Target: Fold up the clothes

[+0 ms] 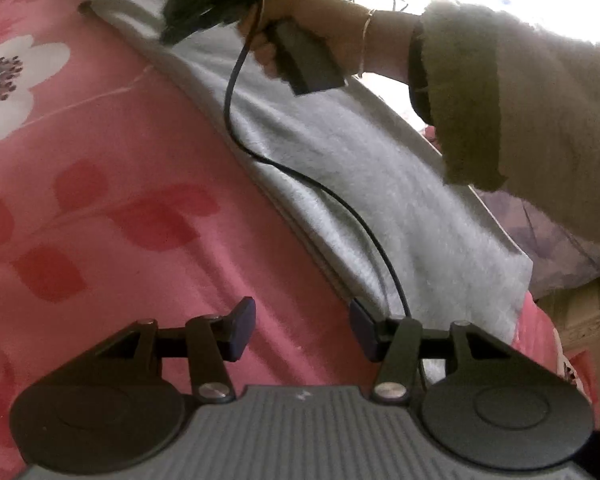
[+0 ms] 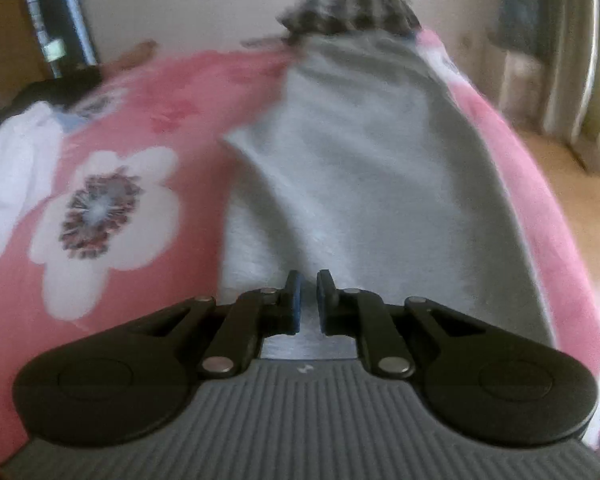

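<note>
Garment (image 1: 364,176): we note grey fleece-like cloth laid in a long strip on a pink flowered bedspread (image 1: 112,208), running diagonally across the left wrist view from the far end down to the near right. Its long left edge looks doubled, with layers showing one over another. In the right wrist view the same cloth runs straight away from the camera, narrowing toward a dark checked item (image 2: 350,8) at its far end; motion blur prevents us from saying whether the two touch.

Left gripper (image 1: 302,330): we find its jaws spread wide and empty. The left pad hangs over bare bedspread; the right pad sits at the garment's left edge, and we cannot tell whether it touches the cloth. A black cable (image 1: 300,176) trails across the garment between the two grippers.

Right gripper (image 2: 309,304): its jaws stand close together, a narrow gap remaining between the pads. Grey cloth lies directly under and ahead of them, but we cannot tell whether any of it is pinched. In the left wrist view this gripper is held above the garment's far end by a hand (image 1: 300,24) in a loose olive sleeve (image 1: 520,112). Beyond the bed's right side we see a wooden floor (image 2: 580,216).
</note>
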Tool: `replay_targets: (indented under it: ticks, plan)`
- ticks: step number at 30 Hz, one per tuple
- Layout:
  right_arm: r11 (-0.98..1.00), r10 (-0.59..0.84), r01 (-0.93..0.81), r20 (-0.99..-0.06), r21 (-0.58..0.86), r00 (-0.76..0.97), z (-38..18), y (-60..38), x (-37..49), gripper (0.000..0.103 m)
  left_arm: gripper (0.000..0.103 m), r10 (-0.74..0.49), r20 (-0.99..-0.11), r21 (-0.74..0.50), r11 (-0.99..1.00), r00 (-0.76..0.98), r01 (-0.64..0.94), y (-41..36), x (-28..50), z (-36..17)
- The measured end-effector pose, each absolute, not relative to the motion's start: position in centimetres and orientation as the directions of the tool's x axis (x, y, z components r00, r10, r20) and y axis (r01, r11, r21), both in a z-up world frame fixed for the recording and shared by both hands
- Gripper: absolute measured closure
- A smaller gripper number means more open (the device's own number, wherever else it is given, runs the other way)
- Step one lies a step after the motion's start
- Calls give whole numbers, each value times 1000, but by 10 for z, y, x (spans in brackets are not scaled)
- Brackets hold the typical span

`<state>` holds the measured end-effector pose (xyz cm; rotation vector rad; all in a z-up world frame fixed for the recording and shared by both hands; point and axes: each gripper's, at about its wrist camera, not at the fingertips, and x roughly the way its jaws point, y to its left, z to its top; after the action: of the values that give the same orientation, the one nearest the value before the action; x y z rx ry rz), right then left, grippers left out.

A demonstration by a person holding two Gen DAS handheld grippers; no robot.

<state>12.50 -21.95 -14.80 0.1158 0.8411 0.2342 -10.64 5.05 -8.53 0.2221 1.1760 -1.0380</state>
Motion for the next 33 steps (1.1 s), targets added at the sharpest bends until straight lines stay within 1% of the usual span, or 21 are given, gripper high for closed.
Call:
replay_targets:
  ticks: [1, 3, 4, 6, 8, 9, 11, 15, 16, 19, 20, 22, 26, 28, 31, 33]
  plan:
    - [958, 288, -186, -721, 221, 630, -150, -218, 123, 95, 50, -553, -833, -359, 544, 2, 759, 51, -105, -86]
    - [927, 375, -252, -681, 277, 629, -147, -216, 116, 96, 49, -558, -830, -363, 546, 4, 755, 54, -100, -86]
    - [920, 389, -238, -659, 312, 643, -145, -222, 120, 96, 49, -555, -832, -361, 552, 8, 751, 54, -98, -86]
    - [924, 358, -157, -645, 349, 675, -144, -233, 134, 95, 49, -544, -839, -358, 565, 9, 744, 53, -91, -90]
    - [938, 295, -75, -663, 339, 688, -148, -240, 148, 95, 49, -534, -845, -354, 583, 17, 731, 54, -81, -94]
    - [927, 324, -86, -663, 366, 675, -150, -242, 148, 95, 49, -532, -846, -354, 593, 23, 724, 56, -75, -96]
    - [884, 427, -138, -649, 447, 629, -153, -244, 142, 95, 50, -531, -846, -347, 613, 45, 709, 60, -61, -97]
    - [768, 616, -226, -592, 600, 520, -157, -247, 129, 95, 49, -543, -832, -336, 661, 118, 671, 69, -24, -95]
    - [760, 619, -218, -582, 612, 527, -156, -253, 122, 95, 49, -548, -825, -338, 674, 137, 657, 71, -12, -94]
    - [783, 553, -149, -565, 604, 613, -147, -284, 97, 95, 50, -567, -804, -353, 697, 178, 624, 72, 15, -91]
    - [787, 537, -127, -568, 604, 623, -148, -292, 90, 95, 50, -577, -795, -359, 696, 187, 622, 70, 21, -90]
    - [788, 540, -97, -606, 608, 584, -156, -302, 70, 95, 49, -600, -774, -364, 683, 202, 633, 61, 30, -88]
    - [773, 615, -155, -669, 615, 416, -175, -290, 3, 95, 49, -637, -742, -365, 646, 210, 670, 45, 36, -89]
    - [749, 649, -154, -667, 644, 365, -178, -287, -40, 95, 49, -651, -732, -366, 625, 201, 689, 37, 37, -92]
    - [715, 685, -94, -667, 692, 292, -176, -293, -89, 94, 49, -676, -712, -355, 581, 190, 732, 26, 33, -94]
    - [767, 623, -99, -700, 633, 349, -161, -300, -101, 94, 49, -697, -695, -347, 540, 176, 767, 17, 26, -93]
